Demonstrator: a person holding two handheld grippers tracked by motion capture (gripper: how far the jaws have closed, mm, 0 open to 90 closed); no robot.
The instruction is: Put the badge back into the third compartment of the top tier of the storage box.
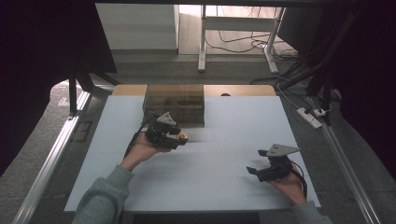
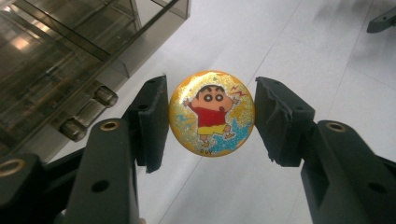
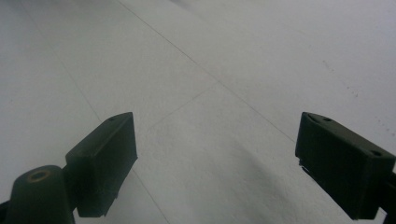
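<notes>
Item: round badge (image 2: 212,113), glittered gold face with a cartoon child in red shirt and yellow shorts. No long axis, being a disc; in the left gripper view its face is turned to the camera and the figure stands head up. Location: clamped edge to edge between the 2 pads of the left gripper (image 1: 180,138), raised off the white table (image 1: 224,182), just in front of the box. Left hand (image 1: 140,150): grey sleeve, forearm reaching forward, gripper pointing right across the table. Right gripper (image 1: 256,162): jaws wide apart, nothing between them, held low near the table's right front, well apart from the badge. Surroundings: 1 smoky transparent box (image 1: 173,102) with inner compartments at the far edge, close beside the badge.
</notes>
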